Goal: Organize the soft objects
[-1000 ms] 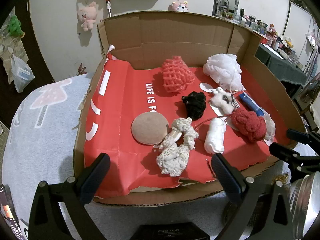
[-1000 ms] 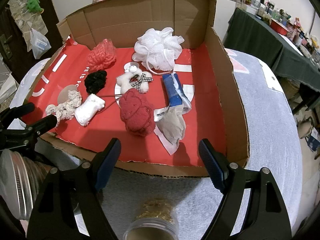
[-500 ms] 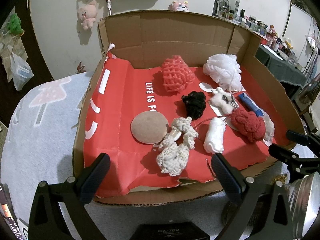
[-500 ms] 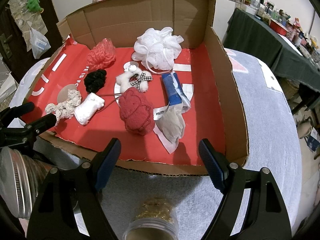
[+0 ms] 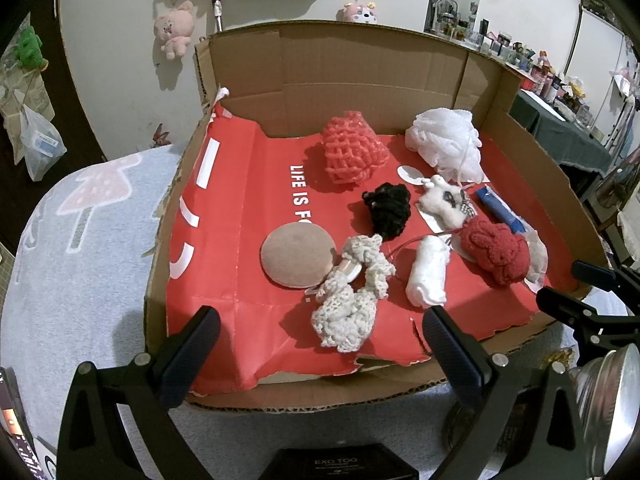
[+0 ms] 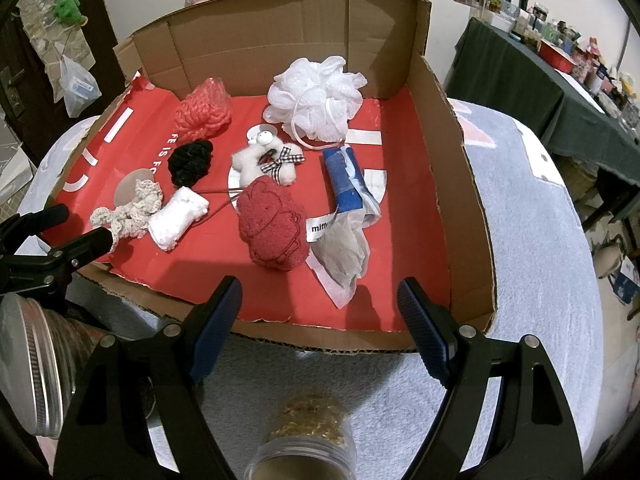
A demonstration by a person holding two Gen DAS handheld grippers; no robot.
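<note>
Both wide apart and empty: left gripper [image 5: 320, 344], right gripper [image 6: 320, 320]. Just ahead of left, cream crochet bundle [image 5: 352, 288], lacy, lumpy; ahead of right, fuzzy red plush [image 6: 272, 228], on cardboard tray [image 6: 460, 184] with red lining

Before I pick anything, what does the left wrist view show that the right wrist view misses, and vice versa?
Only the left view shows the whole tan round pad; on the right it is half hidden. Only the right view shows the crumpled white tissue clearly and the jar of gold bits. Both show the cardboard tray, red plush, white mesh pouf and both open tools, left, right.
</note>
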